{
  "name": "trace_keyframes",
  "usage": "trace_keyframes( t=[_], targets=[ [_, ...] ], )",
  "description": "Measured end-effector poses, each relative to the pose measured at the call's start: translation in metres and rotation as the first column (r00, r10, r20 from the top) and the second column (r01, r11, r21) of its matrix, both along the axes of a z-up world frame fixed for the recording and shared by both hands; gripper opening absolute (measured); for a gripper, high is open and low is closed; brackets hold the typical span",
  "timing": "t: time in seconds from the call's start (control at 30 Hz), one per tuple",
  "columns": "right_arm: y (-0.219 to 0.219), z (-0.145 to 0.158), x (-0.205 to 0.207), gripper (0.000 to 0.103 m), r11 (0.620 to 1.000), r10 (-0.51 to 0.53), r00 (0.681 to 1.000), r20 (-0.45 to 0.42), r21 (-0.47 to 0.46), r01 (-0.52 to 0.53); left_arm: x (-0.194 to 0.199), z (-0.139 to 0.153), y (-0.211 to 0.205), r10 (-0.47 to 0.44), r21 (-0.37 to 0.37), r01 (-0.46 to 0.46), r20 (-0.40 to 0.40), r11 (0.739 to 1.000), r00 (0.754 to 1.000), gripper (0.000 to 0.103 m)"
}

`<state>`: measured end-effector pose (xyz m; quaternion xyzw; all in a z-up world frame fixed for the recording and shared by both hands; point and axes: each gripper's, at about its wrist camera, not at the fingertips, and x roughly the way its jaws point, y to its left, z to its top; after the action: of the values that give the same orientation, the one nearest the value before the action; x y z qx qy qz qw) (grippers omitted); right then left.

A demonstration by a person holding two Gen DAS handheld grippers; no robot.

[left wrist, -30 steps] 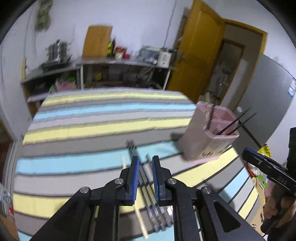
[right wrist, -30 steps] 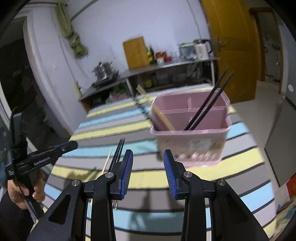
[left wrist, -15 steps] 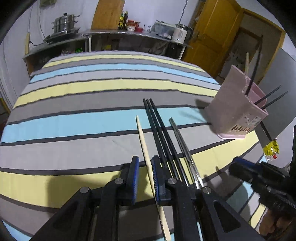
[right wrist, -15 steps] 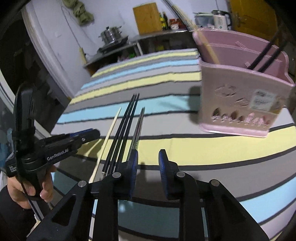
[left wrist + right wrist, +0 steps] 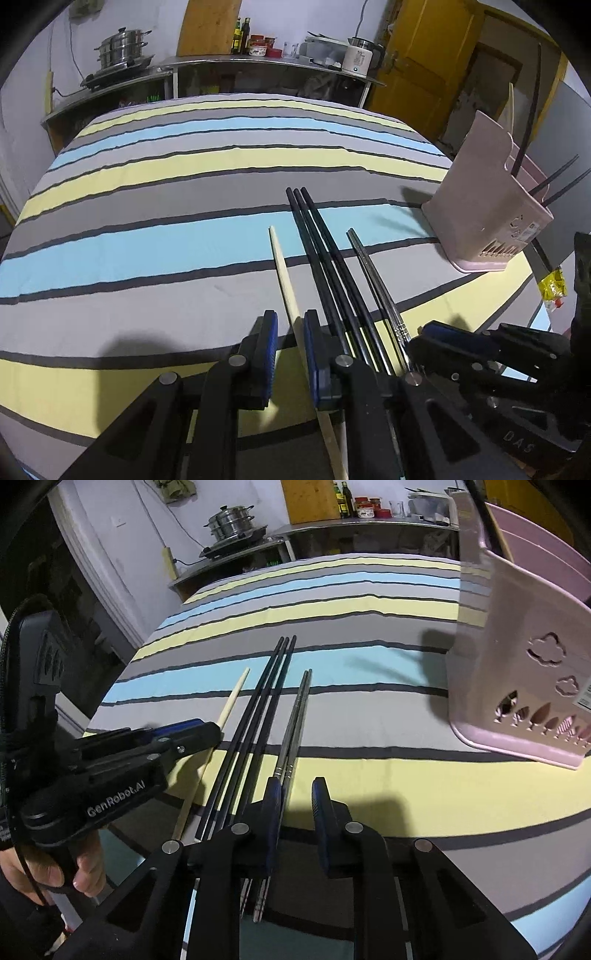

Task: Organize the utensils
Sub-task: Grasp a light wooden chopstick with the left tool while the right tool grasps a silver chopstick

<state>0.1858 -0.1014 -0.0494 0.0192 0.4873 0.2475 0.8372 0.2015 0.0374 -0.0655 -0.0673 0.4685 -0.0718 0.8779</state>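
The left tongs (image 5: 290, 341) sit narrowly open around the pale chopstick (image 5: 282, 273). The right tongs (image 5: 297, 805) are closing, empty, beside the metal chopsticks (image 5: 295, 720).

The near ends of the metal chopsticks (image 5: 291, 734) and black chopsticks (image 5: 255, 716) are hidden under the right claw (image 5: 297, 805).

A striped cloth-covered counter (image 5: 155, 206) carried everything. On it, side by side, lay a pale wooden chopstick (image 5: 282, 269), then three black chopsticks (image 5: 325, 258) touching each other, then two silver metal chopsticks (image 5: 373, 280) on their right. Well to the right of these stood a pink plastic utensil basket (image 5: 484, 206), with more chopsticks standing in it. Behind the counter, by the wall, was a metal shelf (image 5: 266, 64), and a steel steamer pot (image 5: 122, 48) sat on its left part.
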Motion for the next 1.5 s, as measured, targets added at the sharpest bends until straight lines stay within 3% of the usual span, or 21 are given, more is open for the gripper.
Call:
trace_keyframes(
  t=[0.23, 0.4, 0.97, 1.5],
  targets=[
    [0.007, 0.001, 0.003, 0.015, 0.999, -0.002, 1.000, 0.027, -0.037, 0.003, 0.003, 0.000, -0.010, 0.006, 0.081, -0.008, 0.025, 0.997, 1.000, 0.014],
    [0.013, 0.003, 0.001, 0.007, 0.998, 0.012, 0.999, 0.046, -0.068, -0.009, 0.001, -0.001, -0.013, 0.009, 0.135, -0.015, 0.039, 0.991, 0.999, 0.009],
    [-0.022, 0.004, -0.013, 0.005, 0.998, -0.040, 0.999, 0.020, -0.056, 0.041, -0.032, -0.002, 0.026, 0.066, 0.046, -0.067, 0.020, 0.997, 0.998, 0.006],
    [-0.009, 0.002, 0.020, 0.008, 0.997, -0.046, 0.999, 0.002, -0.061, 0.046, 0.007, 0.000, 0.014, -0.015, 0.091, 0.015, -0.002, 0.996, 1.000, 0.009]
  ],
)
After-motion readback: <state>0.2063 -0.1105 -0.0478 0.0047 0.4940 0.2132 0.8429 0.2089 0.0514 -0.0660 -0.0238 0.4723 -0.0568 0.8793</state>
